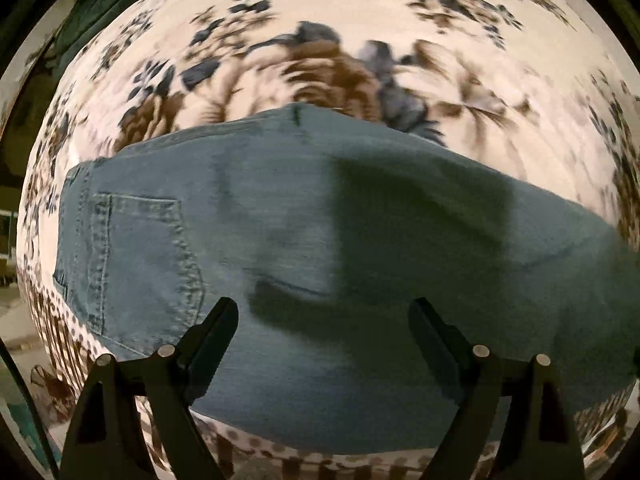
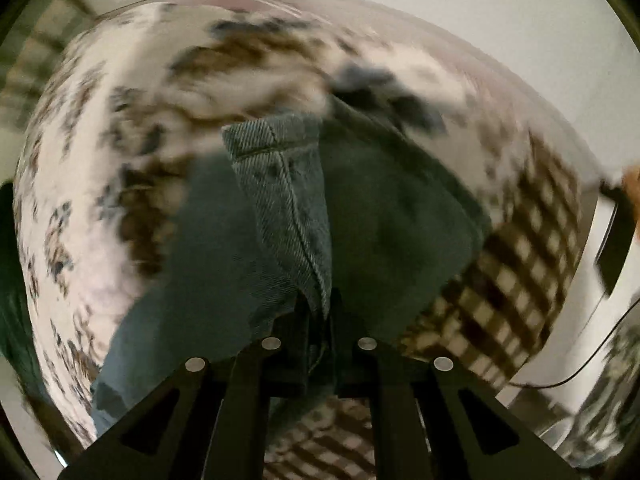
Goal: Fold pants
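So on the left side we've got the left hand-held gripper point(image 1: 322, 316) pointing down over the light blue denim pants point(image 1: 280, 220), its two black fingers point(image 1: 212, 336) spread wide apart with nothing between them, no contact with the fabric that we can see. The pants lie flat across a cream cloth with a brown and grey-blue flower print point(image 1: 360, 12), which covers whatever surface is underneath; we can't tell if it's a desk or a bed. The stitched back pocket point(image 1: 140, 260) sits toward the left of that view, and the leg runs off to the right, partly under a dark shadow. Along the near edge the cloth has a brown dotted and striped border point(image 1: 60, 328).

Moving right, our right hand-held gripper point(image 2: 320, 312) has its jaws squeezed together on a fold of the same denim pants point(image 2: 280, 200). A strip of the fabric with a seam down the middle rises from the pinch point toward the hemmed end point(image 2: 268, 136), lifted above the rest of the pants, which lie spread on the floral cloth point(image 2: 100, 140) below. Right of the pants we see a brown-and-cream checked border point(image 2: 520, 240) on that cloth. Everything there is pretty blurry.

No containers in either view.
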Available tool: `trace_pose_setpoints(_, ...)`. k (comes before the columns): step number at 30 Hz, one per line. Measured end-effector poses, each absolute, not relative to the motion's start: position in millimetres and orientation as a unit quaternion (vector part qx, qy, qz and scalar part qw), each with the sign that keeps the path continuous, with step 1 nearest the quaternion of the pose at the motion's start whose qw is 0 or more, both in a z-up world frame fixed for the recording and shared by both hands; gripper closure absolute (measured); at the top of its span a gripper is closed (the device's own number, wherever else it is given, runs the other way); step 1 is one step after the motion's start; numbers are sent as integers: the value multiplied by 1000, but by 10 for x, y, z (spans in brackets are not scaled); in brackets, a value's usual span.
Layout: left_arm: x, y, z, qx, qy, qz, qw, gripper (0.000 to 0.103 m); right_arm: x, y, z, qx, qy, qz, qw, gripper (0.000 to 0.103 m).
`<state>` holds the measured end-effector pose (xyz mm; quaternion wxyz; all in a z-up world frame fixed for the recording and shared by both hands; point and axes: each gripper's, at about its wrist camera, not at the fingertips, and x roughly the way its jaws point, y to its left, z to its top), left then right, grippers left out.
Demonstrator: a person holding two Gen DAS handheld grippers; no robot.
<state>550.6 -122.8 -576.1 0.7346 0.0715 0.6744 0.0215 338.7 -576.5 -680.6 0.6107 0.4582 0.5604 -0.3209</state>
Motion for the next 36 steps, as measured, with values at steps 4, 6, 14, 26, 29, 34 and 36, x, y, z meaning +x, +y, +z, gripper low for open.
trace_pose_setpoints(4,5432,-1367,-5737,78,672,13,736,16,3091,-5889,-7001,551,512,-316,579,89)
trace_pose_setpoints(6,5390,-1446,-5728,82,671,9,737,16,3006,-5945,-6942,565,487,-316,587,84)
trace_pose_setpoints(14,5237,-1659,-5678,92,668,13,738,16,3049,-6214,-6932,530,465,-368,606,70)
trace_pose_setpoints(26,5118,-1840,-5718,92,671,14,736,16,2693,-6180,-6828,466,487,-397,622,97)
trace_pose_setpoints(29,5128,-1805,-5686,86,668,10,739,16,2664,-6287,-7035,503,498,-377,597,92)
trace_pose_setpoints(34,5169,-1575,-5551,61,658,3,751,14,2804,-6290,-6811,486,511,-348,618,35)
trace_pose_setpoints(36,5175,-1350,-5448,31,653,3,757,7,2908,-6126,-6625,462,518,-341,634,28)
